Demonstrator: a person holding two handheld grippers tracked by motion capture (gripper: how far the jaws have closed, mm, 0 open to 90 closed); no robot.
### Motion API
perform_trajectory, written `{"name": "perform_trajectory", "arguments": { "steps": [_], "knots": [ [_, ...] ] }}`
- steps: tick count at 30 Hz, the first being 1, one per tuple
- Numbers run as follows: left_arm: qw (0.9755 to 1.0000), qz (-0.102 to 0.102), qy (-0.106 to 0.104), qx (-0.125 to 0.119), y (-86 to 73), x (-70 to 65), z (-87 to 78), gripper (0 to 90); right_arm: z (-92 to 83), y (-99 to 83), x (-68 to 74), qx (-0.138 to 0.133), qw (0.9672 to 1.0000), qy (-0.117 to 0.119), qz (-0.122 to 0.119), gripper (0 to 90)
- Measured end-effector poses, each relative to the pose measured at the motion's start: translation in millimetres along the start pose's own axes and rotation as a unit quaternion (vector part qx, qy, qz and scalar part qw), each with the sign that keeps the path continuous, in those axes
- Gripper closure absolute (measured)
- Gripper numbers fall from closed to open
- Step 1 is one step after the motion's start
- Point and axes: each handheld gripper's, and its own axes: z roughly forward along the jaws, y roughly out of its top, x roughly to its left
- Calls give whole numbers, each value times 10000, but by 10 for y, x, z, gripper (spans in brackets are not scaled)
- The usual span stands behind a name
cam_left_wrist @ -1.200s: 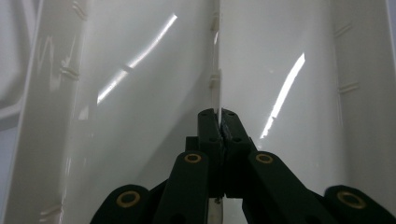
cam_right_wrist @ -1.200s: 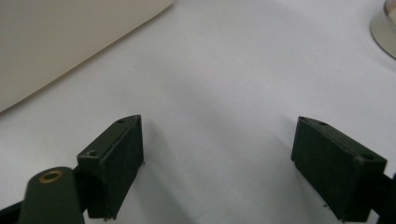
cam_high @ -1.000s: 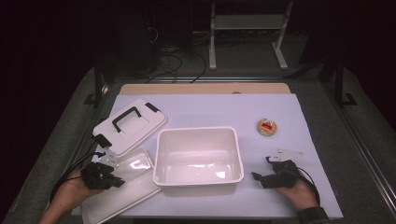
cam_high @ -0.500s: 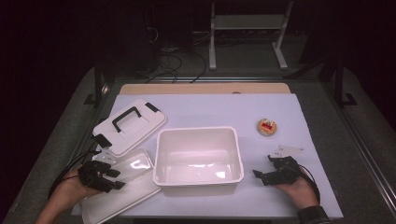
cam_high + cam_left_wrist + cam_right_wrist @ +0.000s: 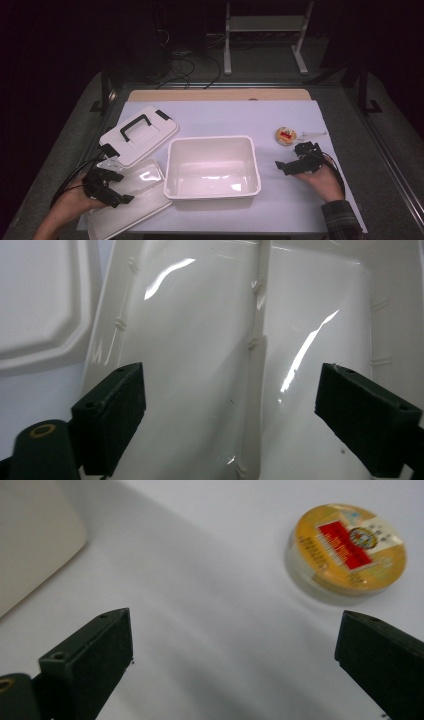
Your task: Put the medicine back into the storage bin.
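surface: white sheet carrying everything, both grippers working low over its near half.
bin: open white tub sitting between the two grippers, empty as far as visible, just right of the left gripper and well left of the right one.
handled lid: white lid with black handle lying ahead of the left gripper, touching or overlapping the clear lid's far end, cannot tell which.
clear lid: glossy translucent lid lying flat directly under and ahead of the left gripper; in the left gripper view its ribbed face is sitting between the jaws.
left gripper: jaws standing wide apart, hovering over the clear lid, clamping nothing.
right gripper: jaws wide apart too, nothing between them, pointing leftward at bare surface.
round tin: small yellow tin with red label lying just ahead of the right gripper; in the right gripper view the tin is sitting ahead and off toward the right jaw, not yet between the jaws.
step in hand (judgement): looking like the left is lining up on the clear lid while the right is nearing the tin.
doing it well: left should be going for a raised rib or the edge, since the flat face is too broad and slick to pinch. Right should be turning until the tin is centred between the jaws, then closing across its sides, low, so it is not squirting out.
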Motion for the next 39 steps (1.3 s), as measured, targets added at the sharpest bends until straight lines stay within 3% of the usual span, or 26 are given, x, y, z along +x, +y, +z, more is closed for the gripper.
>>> {"name": "perform_trajectory", "arguments": {
  "steps": [11,21,29,31,32,33,38,39],
  "knots": [
    [10000,-12,58,-56,-2,14,-13,75,186,332,-226,353,9991,-229,-33,0],
    [10000,-13,50,2,-19,25,12,75,390,652,-362,892,9953,-313,-206,0],
    [10000,-6,19,-1,-5,30,25,75,501,811,-552,1246,9919,-252,37,0],
    [10000,19,16,17,2,30,32,75,577,835,-618,1512,9883,-168,104,0],
    [10000,25,17,21,4,30,34,75,577,835,-618,1512,9883,-168,104,0],
    [10000,18,15,23,8,31,33,75,622,845,-649,1671,9857,-143,146,0],
    [10000,0,17,8,11,38,26,76,690,872,-689,1886,9818,-179,153,0],
    [10000,-4,19,9,11,38,29,76,721,889,-705,1972,9801,-89,186,0]
  ]
}}
